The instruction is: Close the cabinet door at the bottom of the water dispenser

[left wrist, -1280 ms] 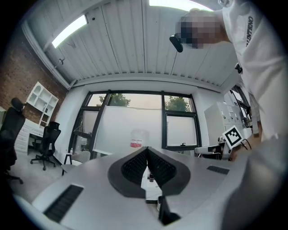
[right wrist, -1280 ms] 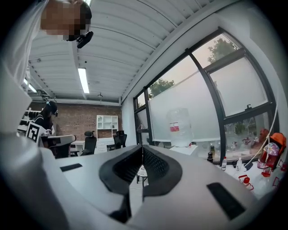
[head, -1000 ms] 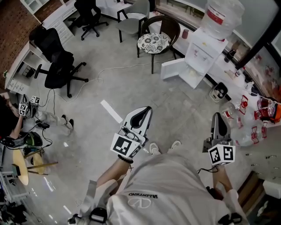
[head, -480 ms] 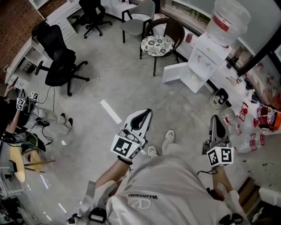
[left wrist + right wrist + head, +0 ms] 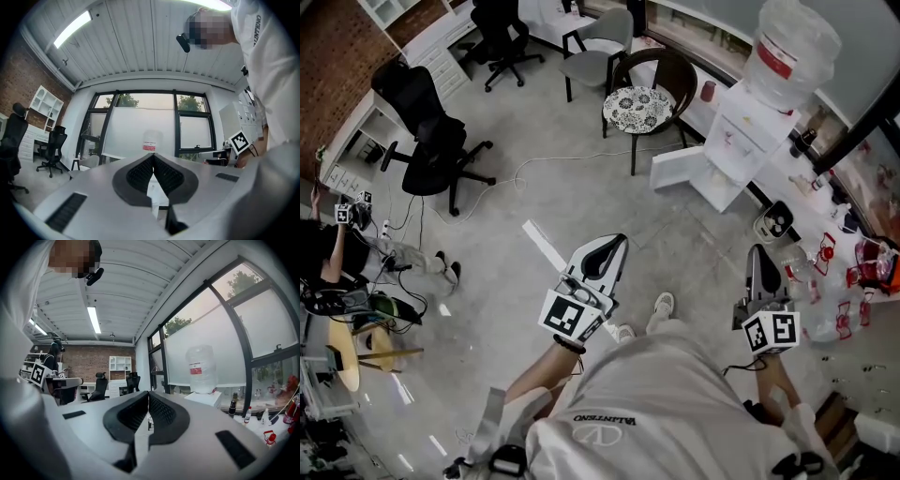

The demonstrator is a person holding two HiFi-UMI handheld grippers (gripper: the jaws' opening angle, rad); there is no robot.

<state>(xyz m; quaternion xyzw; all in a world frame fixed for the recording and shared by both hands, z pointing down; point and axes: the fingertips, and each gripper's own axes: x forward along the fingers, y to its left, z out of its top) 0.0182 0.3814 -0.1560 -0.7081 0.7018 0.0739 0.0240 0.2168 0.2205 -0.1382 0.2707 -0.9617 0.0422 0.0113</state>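
At the far left, a black office chair [image 5: 431,150] stood by a desk, clear of the work. The left gripper [image 5: 616,241] was held out in front of the person's body, about level, its jaws pressed together with nothing between them. The left gripper view showed the two ribbed pads meeting at the tips. That looked like a carrying posture for an approach. Shut jaws would also suit pushing a door better than pinching it.

Further right, a wooden chair with a patterned cushion [image 5: 637,108] stood just left of the water dispenser [image 5: 741,127], so the way in lay over the bare floor [image 5: 581,197] in front. The cabinet door [image 5: 678,169] at the dispenser's base stood swung out to the left, leaving the low compartment open toward the person. It was not yet closed.

The right gripper [image 5: 760,251] was also level, its jaws shut and empty, and it pointed more nearly at the dispenser than the left did.

The door lay well apart from both grippers, ahead of them across the floor and touched by neither. It was up and to the right of the left jaws and up and slightly left of the right jaws. In the left gripper view the dispenser's bottle [image 5: 151,142] sat right over the jaw tips, so that gripper seemed aimed at the machine.
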